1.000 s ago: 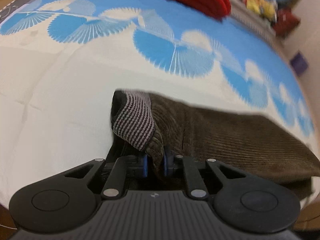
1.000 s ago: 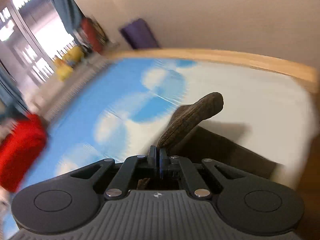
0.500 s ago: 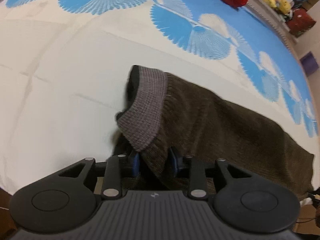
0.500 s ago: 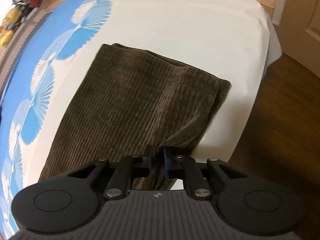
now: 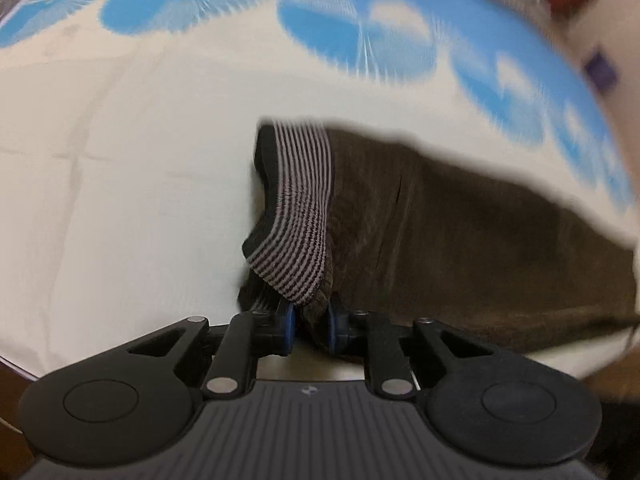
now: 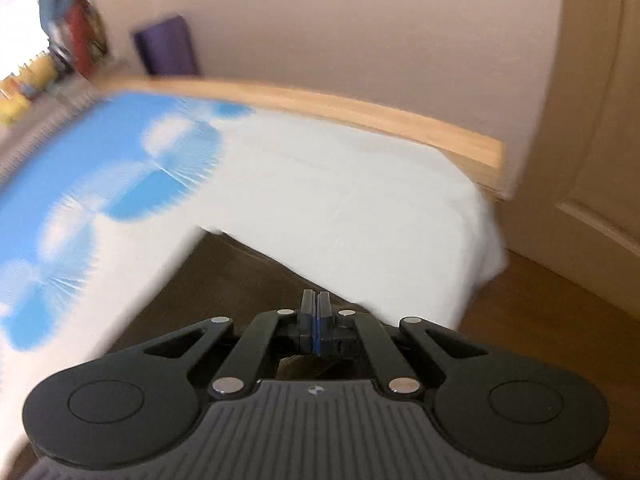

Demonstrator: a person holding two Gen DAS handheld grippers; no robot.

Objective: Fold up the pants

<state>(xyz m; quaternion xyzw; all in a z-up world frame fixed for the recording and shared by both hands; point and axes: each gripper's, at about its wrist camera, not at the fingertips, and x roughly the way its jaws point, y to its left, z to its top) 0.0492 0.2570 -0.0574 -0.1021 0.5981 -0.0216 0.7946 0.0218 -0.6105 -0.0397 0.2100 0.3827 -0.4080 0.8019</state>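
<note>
So the left tool (image 5: 311,330) is pinching the brown corduroy pants (image 5: 460,240) right by the striped waistband (image 5: 298,216), jaws having just been closing in on that fabric. The pants are lying on the bed (image 5: 120,184), stretching off toward 3 o'clock. The right tool (image 6: 316,326) is sitting fully closed with nothing visibly between its pads, hovering over the pants (image 6: 224,280) near the bed's wooden frame (image 6: 360,114) at 12 o'clock.

Dark brown corduroy pants (image 5: 460,240), folded over, lying flat near the edge of the bed (image 5: 120,200), grey striped ribbed waistband (image 5: 300,208) turned up at the left end, corner lifted.
</note>
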